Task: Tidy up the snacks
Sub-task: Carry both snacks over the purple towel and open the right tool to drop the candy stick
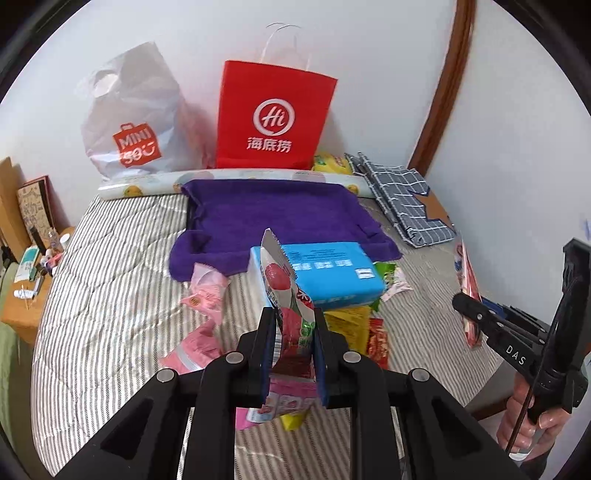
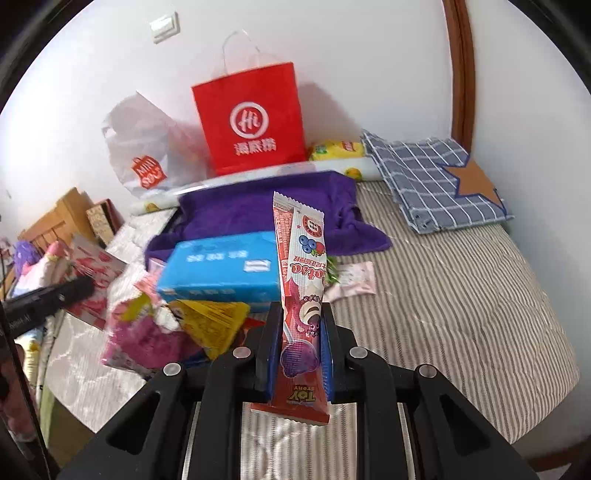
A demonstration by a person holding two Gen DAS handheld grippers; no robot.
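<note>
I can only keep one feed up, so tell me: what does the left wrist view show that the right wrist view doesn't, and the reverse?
Left wrist only: the left gripper shut on a lychee-print white snack pouch, and the cluttered wooden side table.

Right wrist only: the right gripper shut on a long red-and-white Lotso candy packet, plus the white wall switch.

Both: red paper Haidilao bag, purple towel, blue tissue pack.
</note>
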